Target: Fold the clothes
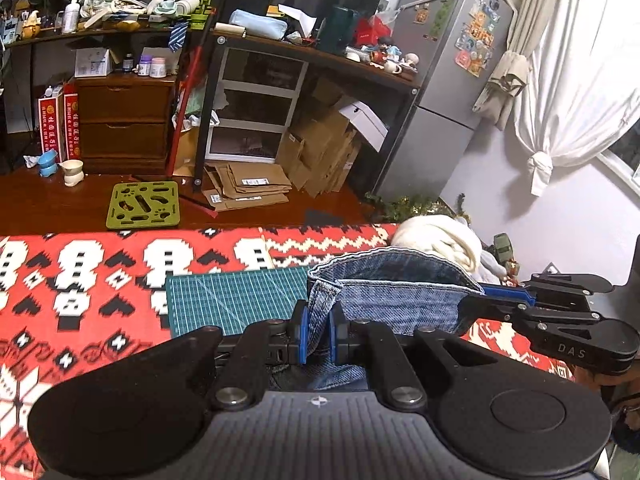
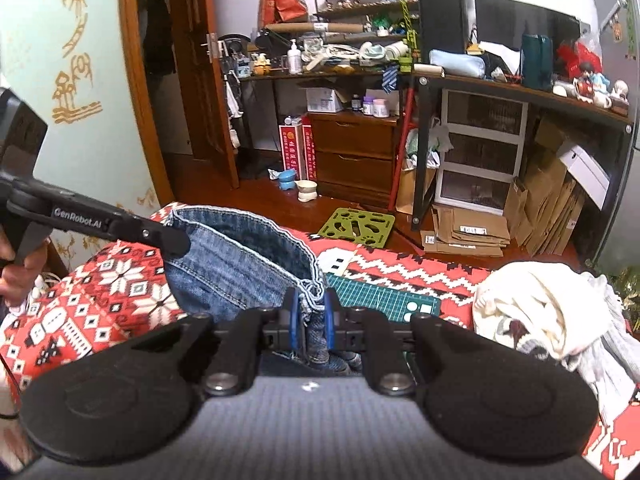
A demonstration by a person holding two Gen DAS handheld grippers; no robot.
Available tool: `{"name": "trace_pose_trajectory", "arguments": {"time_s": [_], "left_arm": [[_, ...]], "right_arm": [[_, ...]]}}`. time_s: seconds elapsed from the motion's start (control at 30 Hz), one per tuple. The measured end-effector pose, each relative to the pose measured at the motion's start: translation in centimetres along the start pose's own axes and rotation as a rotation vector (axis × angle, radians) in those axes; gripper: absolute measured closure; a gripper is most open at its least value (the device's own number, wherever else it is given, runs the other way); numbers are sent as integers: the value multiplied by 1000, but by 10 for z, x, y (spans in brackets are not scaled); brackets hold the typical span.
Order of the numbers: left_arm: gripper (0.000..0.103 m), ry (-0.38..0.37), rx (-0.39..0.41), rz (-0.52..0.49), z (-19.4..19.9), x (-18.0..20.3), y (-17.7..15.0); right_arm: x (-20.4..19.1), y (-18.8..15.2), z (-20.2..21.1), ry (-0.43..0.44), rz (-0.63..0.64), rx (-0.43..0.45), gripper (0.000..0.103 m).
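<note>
A pair of blue denim jeans (image 1: 400,292) hangs lifted above the red patterned blanket (image 1: 100,272), its hemmed edge stretched between both grippers. My left gripper (image 1: 319,334) is shut on one end of the denim. My right gripper (image 2: 311,320) is shut on the other end of the jeans (image 2: 240,264). In the left wrist view the right gripper (image 1: 500,294) reaches in from the right onto the cloth. In the right wrist view the left gripper (image 2: 176,236) comes in from the left, held by a hand (image 2: 16,276).
A green cutting mat (image 1: 236,300) lies on the blanket under the jeans. A heap of white and grey clothes (image 2: 552,316) sits at the right. Beyond the blanket's far edge are the wooden floor, a green pad (image 1: 142,205), flattened cardboard (image 1: 248,188), desks and a fridge (image 1: 440,80).
</note>
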State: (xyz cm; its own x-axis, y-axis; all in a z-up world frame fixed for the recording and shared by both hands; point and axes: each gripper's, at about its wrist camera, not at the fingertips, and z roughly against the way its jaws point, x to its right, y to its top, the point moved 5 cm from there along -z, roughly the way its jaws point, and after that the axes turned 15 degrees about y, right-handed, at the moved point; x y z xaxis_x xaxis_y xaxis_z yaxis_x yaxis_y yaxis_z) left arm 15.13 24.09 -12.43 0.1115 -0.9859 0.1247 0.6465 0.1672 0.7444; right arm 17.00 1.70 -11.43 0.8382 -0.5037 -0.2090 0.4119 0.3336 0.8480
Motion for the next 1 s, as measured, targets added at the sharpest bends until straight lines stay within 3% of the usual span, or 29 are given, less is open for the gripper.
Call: {"name": "trace_pose_trajectory", "arguments": {"time_s": [0.4,0.6,1.0], "left_arm": [[93,40,-22,-3,34,7,-72],[91,85,-44,-56,38,13,-113],[86,133,-158,-84,17,8,-169]], "right_arm": [[-57,-73,32,7,80,-31,89],[-74,-109,31,16,111,-87,89],[-71,-145,17,24,96,-181,87]]}}
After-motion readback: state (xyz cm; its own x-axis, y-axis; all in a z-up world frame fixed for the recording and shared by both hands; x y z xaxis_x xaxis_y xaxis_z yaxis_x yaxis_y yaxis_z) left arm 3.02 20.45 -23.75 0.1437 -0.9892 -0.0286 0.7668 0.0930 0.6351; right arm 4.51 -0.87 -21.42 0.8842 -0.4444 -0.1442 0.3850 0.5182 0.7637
